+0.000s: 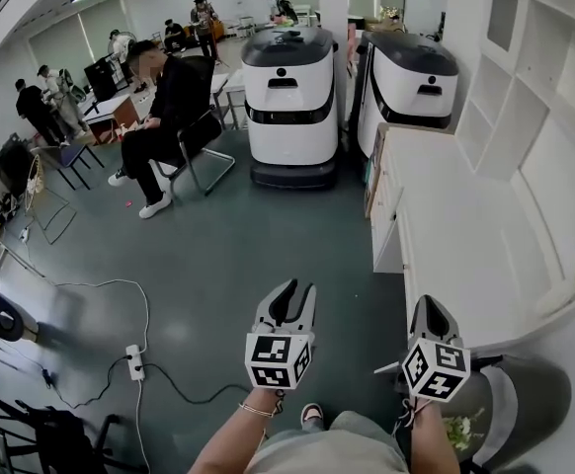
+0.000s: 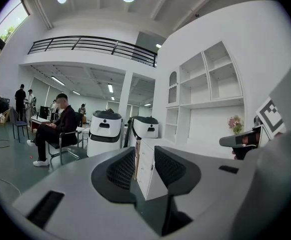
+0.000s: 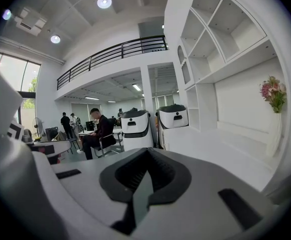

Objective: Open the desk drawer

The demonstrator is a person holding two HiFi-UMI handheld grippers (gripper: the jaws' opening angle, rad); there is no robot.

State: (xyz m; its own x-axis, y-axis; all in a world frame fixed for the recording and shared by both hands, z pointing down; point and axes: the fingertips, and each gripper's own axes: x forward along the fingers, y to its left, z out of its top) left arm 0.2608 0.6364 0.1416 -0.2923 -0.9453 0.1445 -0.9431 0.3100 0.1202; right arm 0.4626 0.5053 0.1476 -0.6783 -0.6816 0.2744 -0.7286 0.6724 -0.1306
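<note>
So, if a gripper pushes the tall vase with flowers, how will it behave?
The vase is tall and narrow, so it would probably tip rather than slide. The flowers sit high, so it may be top-heavy. It looks rigid, possibly breakable.

Desk (image 1: 455, 225) at right, two robots (image 1: 289, 92) beyond it, seated person (image 1: 164, 117) farther left.

We are standing in an open-plan office doubling as a robot lab. Ahead of the fingers (image 1: 307, 309) of our left gripper (image 1: 297, 287), two white service robots (image 1: 289, 97) are standing on grey floor (image 1: 218, 255). Ahead and leftward, people (image 1: 164, 107) are sitting at desks (image 1: 105, 107). Left of those fingers, cables (image 1: 90, 289) are trailing from a power strip (image 1: 134, 361). Right of the fingers (image 1: 428, 316) of our right gripper (image 1: 428, 300), white built-in shelves (image 1: 525, 77) are lining the wall.
</note>
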